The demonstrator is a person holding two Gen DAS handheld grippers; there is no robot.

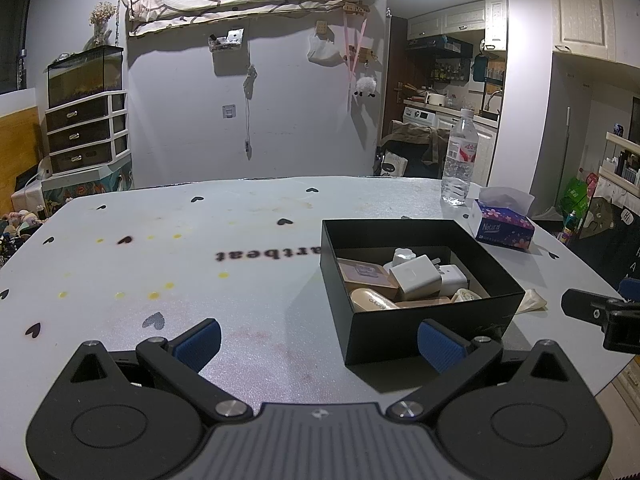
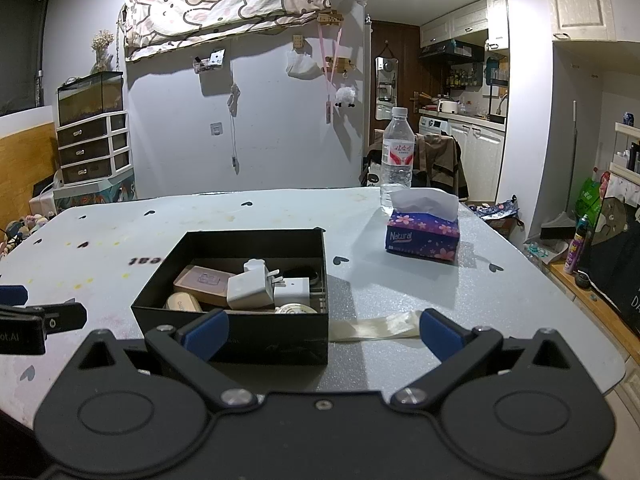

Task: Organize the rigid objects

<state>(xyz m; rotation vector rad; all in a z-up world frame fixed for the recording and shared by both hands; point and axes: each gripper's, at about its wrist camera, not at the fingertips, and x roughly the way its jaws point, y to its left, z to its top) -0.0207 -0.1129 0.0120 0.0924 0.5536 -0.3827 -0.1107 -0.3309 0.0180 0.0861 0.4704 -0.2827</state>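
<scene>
Dim kitchen-side room, and the pale heart-print surface [image 2: 400,280] is mostly bare. Looks nearly done to me: the black box [image 2: 240,336] already holds a white charger [image 2: 250,290], a pinkish case [image 2: 204,280] and other small hard bits. Left gripper [image 1: 320,344] and right gripper [image 2: 324,334] both gape wide, holding nothing.
</scene>
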